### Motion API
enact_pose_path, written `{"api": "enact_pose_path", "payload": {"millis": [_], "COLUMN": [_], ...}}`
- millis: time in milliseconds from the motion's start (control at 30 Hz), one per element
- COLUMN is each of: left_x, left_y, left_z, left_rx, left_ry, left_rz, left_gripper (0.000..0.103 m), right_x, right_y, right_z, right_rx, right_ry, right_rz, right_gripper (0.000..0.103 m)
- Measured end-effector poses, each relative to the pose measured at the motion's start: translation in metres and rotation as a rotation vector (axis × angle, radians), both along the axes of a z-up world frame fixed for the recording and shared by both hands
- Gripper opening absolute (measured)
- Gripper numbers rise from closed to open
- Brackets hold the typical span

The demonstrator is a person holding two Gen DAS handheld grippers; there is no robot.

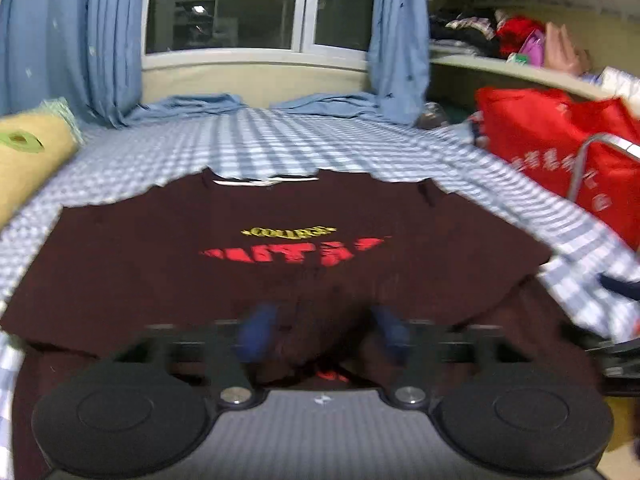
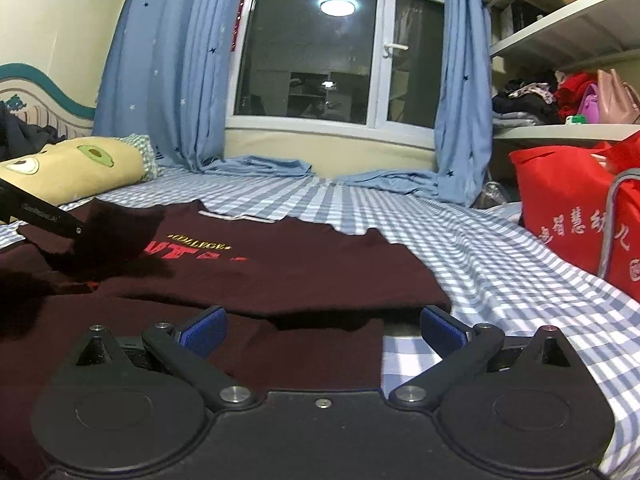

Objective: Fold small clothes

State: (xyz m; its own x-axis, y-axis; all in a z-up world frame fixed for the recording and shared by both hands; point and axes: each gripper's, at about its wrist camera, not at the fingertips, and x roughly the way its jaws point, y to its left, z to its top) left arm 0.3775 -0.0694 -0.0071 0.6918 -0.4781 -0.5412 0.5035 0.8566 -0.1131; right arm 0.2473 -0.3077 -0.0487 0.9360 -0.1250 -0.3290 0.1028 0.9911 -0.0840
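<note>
dark maroon tee (image 2: pixel 304 276) with yellow COLLEGE and red lettering lying flat on the checked bed sheet (image 2: pixel 500 264), collar toward the window-side edge, bottom part folded up over itself, left sleeve bunched up

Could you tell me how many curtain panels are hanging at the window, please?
2. One blue curtain panel hangs left of the window; the other curtain panel hangs on its right. Both pool onto the checked bed sheet. None seem hidden.

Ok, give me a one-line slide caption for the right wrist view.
Open right hand-held gripper poised at the edge of a maroon T-shirt spread on a blue checked bedsheet.
</note>
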Motion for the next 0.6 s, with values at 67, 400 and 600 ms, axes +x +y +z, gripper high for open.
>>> {"api": "enact_pose_path", "payload": {"millis": [67, 400, 600], "left_x": [-0.006, 0.025, 0.074], "left_y": [0.009, 0.119, 0.192], "left_z": [0.005, 0.011, -0.003], "left_rx": [-0.033, -0.067, -0.169], "left_ry": [0.004, 0.122, 0.16], "left_rz": [-0.009, 0.493, 0.703], "left_gripper": [0.087, 0.099, 0.098], "right_x": [0.005, 0.056, 0.097], "right_y": [0.004, 0.04, 0.071], "right_z": [-0.001, 0.011, 0.016], "right_rx": [0.001, 0.011, 0.051], "right_ry": [0.014, 0.105, 0.158], "right_rz": [0.02, 0.171, 0.244], "right_gripper": [0.102, 0.103, 0.103]}}
